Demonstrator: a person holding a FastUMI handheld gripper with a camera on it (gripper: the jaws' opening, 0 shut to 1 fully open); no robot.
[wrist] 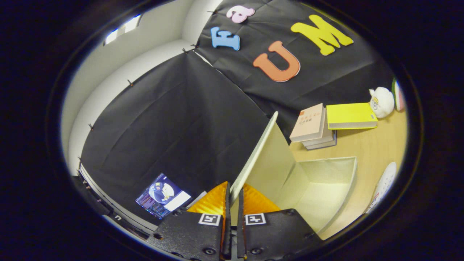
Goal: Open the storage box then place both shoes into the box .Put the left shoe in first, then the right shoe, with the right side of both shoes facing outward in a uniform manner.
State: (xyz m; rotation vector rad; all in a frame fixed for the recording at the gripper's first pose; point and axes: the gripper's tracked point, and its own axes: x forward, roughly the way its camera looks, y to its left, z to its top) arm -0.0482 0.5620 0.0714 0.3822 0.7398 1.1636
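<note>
Box: pale cream open-topped storage box (pixel 326 181) on wooden bench (pixel 377 145), inside bare.
Lid: thin cream lid (pixel 270 156) raised, edge between fingers.
Fingers: gripper (pixel 233 197) clamped narrow on lid edge.

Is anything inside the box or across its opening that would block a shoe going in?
Nothing visible: the storage box looks empty inside. Its lid stands raised, pinched between the gripper fingers. A shoe lies just beyond the box.

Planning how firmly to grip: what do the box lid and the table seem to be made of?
The tongs are shut on the storage box lid: it looks like thin, stiff plastic or coated board, cream and matte, with a clean straight edge. The table looks like light wood or laminate, smooth with a soft sheen.
</note>
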